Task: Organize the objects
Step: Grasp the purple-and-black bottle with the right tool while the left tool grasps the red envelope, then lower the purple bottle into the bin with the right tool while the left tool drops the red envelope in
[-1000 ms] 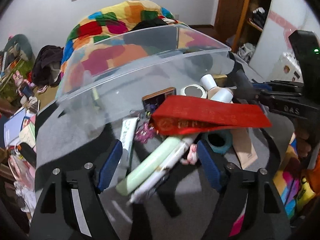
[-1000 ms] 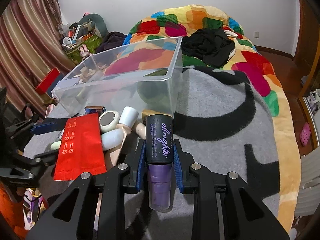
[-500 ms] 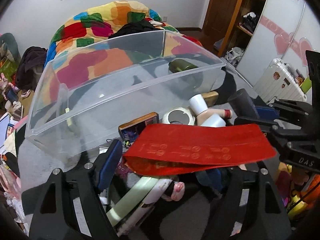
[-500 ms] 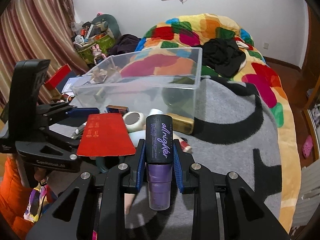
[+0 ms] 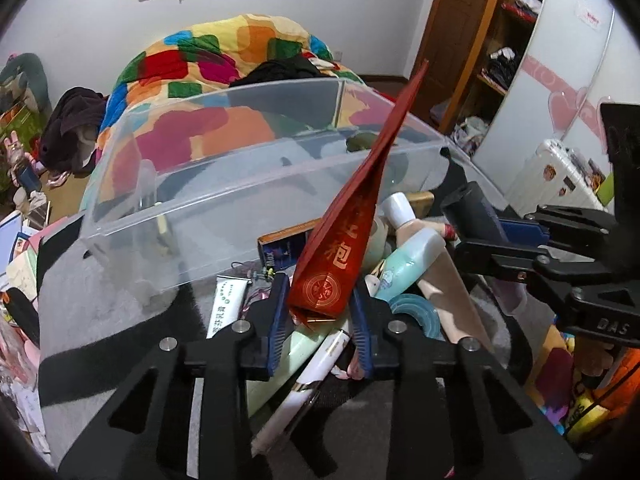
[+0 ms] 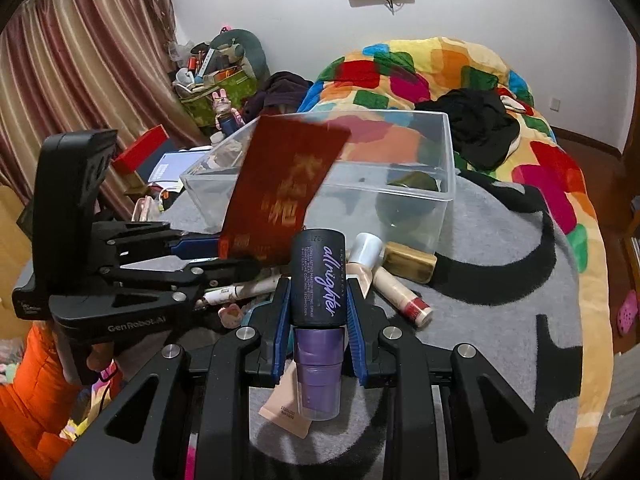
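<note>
Two claws are loaded: the left claw, jaws closing, pinches the red envelope at frame centre; the right claw grips the spray bottle. Next, I judge, both go into the clear bin above.

Grey blanket bears clear bin, strewn cosmetics

Left gripper: pitched downward, jaws closing on red packet.
Right gripper: pitched downward, jaws clamped on spray bottle.
</note>
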